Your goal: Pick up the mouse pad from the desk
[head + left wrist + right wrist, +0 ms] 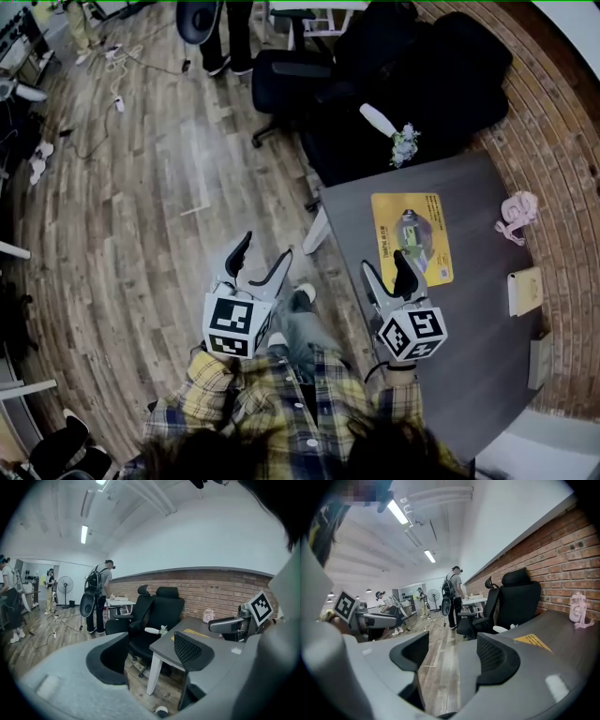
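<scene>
Mouse pad (411,238): yellow; flat on grey desk (473,347)
Left gripper (262,253): jaws spread, empty; over the floor
Right gripper (387,267): jaws spread, empty; by pad's near edge

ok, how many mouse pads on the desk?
1. The yellow mouse pad lies flat on the grey desk, just ahead of the right tongs. No other seen; none looks hidden.

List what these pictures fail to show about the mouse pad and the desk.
Head view: print on the mouse pad is too small to read; the right gripper covers part of its near end.
Left gripper view: the pad shows only as a sliver beside a jaw.
Head view: the pink object on the desk is too small to identify.
</scene>
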### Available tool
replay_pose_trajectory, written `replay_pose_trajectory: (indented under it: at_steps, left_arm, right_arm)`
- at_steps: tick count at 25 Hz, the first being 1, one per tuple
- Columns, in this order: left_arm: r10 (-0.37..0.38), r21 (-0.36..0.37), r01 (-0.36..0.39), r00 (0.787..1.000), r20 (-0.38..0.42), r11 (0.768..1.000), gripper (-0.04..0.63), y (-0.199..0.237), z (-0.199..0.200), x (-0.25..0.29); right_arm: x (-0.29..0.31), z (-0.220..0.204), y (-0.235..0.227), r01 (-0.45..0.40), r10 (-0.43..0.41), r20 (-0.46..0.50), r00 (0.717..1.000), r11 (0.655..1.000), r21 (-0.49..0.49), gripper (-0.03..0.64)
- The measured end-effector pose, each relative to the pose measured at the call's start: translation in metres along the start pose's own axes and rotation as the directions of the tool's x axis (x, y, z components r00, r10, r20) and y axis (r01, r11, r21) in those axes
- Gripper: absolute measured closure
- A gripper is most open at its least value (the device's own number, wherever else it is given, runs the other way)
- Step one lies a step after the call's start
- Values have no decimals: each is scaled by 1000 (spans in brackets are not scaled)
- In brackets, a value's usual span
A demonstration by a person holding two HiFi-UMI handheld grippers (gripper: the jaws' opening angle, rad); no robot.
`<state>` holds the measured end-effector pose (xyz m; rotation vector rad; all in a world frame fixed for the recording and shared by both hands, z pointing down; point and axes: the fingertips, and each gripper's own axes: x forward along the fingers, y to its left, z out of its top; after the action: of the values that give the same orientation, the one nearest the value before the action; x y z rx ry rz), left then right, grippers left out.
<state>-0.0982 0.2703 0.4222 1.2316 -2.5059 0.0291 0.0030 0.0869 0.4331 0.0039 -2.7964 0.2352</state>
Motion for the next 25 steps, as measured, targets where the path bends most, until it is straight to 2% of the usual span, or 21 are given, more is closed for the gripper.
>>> replay_pose_trajectory:
  at_steps: [7, 12, 20, 25]
  left_arm:
    - [-87, 38, 86, 996, 25, 996, 295, -8, 53, 87]
    - [-157, 68, 155, 988, 14, 986, 295, -16, 76, 142]
    - [-271, 115, 272, 962, -21, 955, 295, -53, 92, 212]
    - [-338, 150, 340, 940, -42, 928, 295, -78, 94, 245]
  right_arm:
    - [33, 38, -60, 71, -72, 18, 997, 997, 21, 321]
    - [49, 58, -98, 132, -134, 37, 990, 990, 45, 321]
    - [51, 58, -152, 214, -218, 30, 975, 972, 98, 321]
    - [43, 60, -179, 274, -282, 43, 959, 953, 128, 321]
